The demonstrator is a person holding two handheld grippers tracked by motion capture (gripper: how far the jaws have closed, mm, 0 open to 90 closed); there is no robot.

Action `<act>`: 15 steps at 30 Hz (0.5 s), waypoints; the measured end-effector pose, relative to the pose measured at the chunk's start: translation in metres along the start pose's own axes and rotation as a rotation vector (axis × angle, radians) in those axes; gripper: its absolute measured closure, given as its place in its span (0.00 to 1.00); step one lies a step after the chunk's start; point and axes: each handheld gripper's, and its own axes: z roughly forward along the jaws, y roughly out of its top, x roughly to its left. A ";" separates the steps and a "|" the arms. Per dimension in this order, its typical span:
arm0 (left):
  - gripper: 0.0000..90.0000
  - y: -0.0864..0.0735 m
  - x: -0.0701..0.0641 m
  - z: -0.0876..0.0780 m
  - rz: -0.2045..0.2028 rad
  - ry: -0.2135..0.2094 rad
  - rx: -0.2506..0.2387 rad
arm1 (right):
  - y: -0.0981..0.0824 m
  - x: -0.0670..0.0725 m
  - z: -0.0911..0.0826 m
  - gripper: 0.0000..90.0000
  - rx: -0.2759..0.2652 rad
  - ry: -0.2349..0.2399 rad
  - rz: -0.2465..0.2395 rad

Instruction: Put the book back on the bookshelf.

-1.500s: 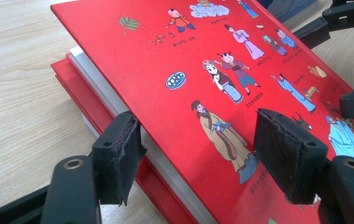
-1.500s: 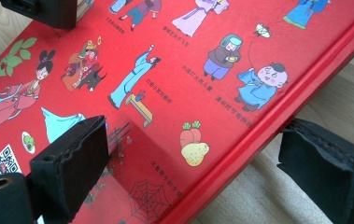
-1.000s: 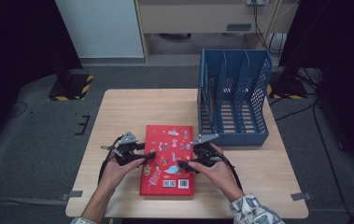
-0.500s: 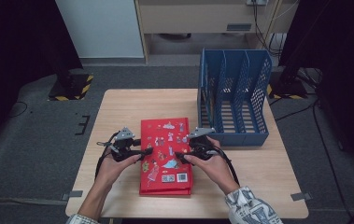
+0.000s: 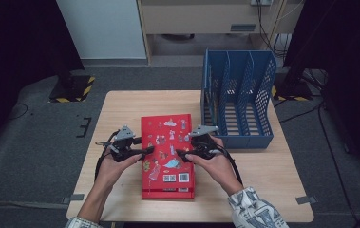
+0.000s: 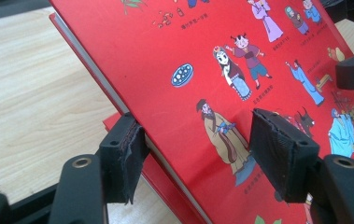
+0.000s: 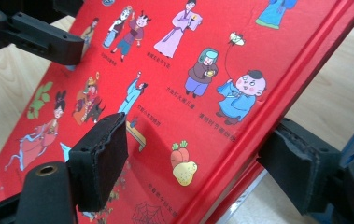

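Dim room, dark floor, pale cabinet at the back. A light wooden surface (image 5: 130, 109) stands in the middle, with a person's forearms coming in from the near edge.

Blue file rack (image 5: 237, 102) sits on the far right part of the surface, upright, its slots open toward the top and, as far as the high view shows, with nothing in them.

Red picture book (image 5: 166, 147) lies left of the rack, near it, not touching. A second red book (image 6: 118, 122) lies under it, its corner and edge showing below. The top book is tilted up off the lower one, lifted along both long sides.

Left hand-held gripper (image 5: 137, 151) is on the book's left edge: jaws part open, one pad under the edge, the other over the cover; whether the upper pad presses I cannot tell for sure, but the book rests in the jaws. Right hand-held gripper (image 5: 187, 153) straddles the right, spine-side edge; its jaws have just been closing, the book between them, a gap showing at the outer pad.

Judgement on progress: early. The top book is just being taken up from the stack. Left to do, likely: firm the grip, raise it, stand it upright, slide it into a rack slot, then the second book.
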 end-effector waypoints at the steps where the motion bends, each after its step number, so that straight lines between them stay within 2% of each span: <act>1: 0.40 0.001 0.000 0.000 0.001 0.003 -0.002 | 0.002 0.000 0.000 0.27 0.000 -0.005 -0.007; 7: 0.42 0.006 0.004 -0.003 0.005 0.017 -0.009 | 0.009 0.003 0.004 0.27 0.006 -0.039 -0.033; 12: 0.42 0.012 0.002 -0.003 0.047 0.049 -0.002 | 0.012 0.002 0.010 0.26 0.022 -0.053 -0.024; 15: 0.43 0.014 0.004 -0.003 0.044 0.044 -0.001 | 0.013 -0.001 0.011 0.26 0.018 -0.044 -0.019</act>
